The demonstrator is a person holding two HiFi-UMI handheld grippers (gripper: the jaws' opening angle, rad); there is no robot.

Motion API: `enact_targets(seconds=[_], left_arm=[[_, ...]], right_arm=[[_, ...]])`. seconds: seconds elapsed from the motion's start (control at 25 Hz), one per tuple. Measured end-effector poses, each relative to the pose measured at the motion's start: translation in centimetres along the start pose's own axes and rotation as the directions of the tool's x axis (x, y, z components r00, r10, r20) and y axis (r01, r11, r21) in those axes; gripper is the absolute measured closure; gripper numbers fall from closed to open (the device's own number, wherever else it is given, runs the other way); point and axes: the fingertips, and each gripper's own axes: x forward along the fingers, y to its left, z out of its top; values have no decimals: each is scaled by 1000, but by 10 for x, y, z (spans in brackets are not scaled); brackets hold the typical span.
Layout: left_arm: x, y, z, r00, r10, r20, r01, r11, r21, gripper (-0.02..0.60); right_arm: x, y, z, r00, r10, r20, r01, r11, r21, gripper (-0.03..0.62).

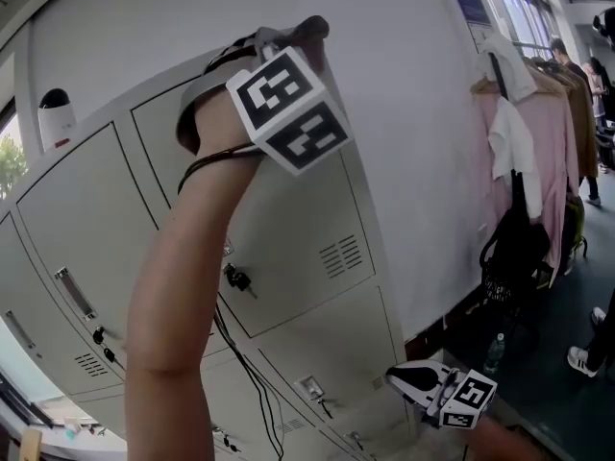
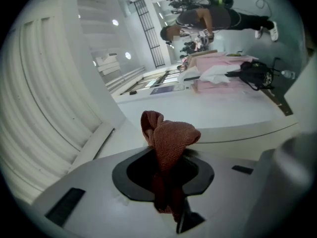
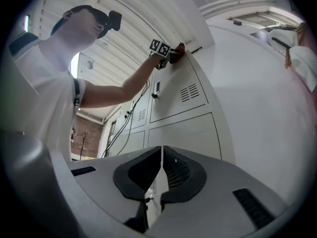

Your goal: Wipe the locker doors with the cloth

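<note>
White-grey metal lockers [image 1: 317,248] stand in a row against a pale wall [image 1: 423,113]. Off to the right of both grippers is a rack of pink and white garments [image 1: 538,152] with a black bag [image 1: 514,248] hanging under it.

The left gripper [image 1: 306,35] is raised on an outstretched forearm [image 1: 173,315] to the upper edge of a top locker door. Its jaws are clamped on a reddish-brown cloth [image 2: 171,138], which bunches up past the jaw tips in a folded lump. In the right gripper view the cloth [image 3: 180,48] sits against the top corner of that door, above its vent slots [image 3: 189,92].

The right gripper [image 1: 423,382] hangs low, well below the left one and level with the bottom lockers. Its jaws are closed together with nothing between them. They point up along the locker fronts.

Thin black cables [image 1: 240,353] trail down from the raised arm across the doors, and a white canister [image 1: 56,118] stands on the locker top, left of the left gripper.
</note>
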Motion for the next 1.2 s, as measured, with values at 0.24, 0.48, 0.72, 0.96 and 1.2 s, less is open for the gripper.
enact_targets(seconds=[0.24, 0.48, 0.72, 0.96, 1.2], left_arm=[[-24, -110, 23, 981, -193, 17, 189, 972, 142, 502], [-78, -248, 18, 930, -367, 6, 352, 896, 271, 502], [-112, -327, 19, 926, -369, 83, 346, 914, 212, 502], [-144, -344, 1, 905, -394, 157, 397, 918, 13, 502], [-203, -320, -55, 915, -305, 265, 393, 822, -411, 500]], right_arm=[[-3, 6, -13, 999, 15, -44, -15, 1000, 8, 571], [4, 17, -36, 992, 63, -106, -60, 998, 33, 571], [8, 27, -71, 980, 95, -174, -80, 993, 91, 571], [14, 29, -93, 975, 85, -204, -54, 987, 153, 571], [10, 20, -88, 976, 27, -218, 5, 989, 145, 571]])
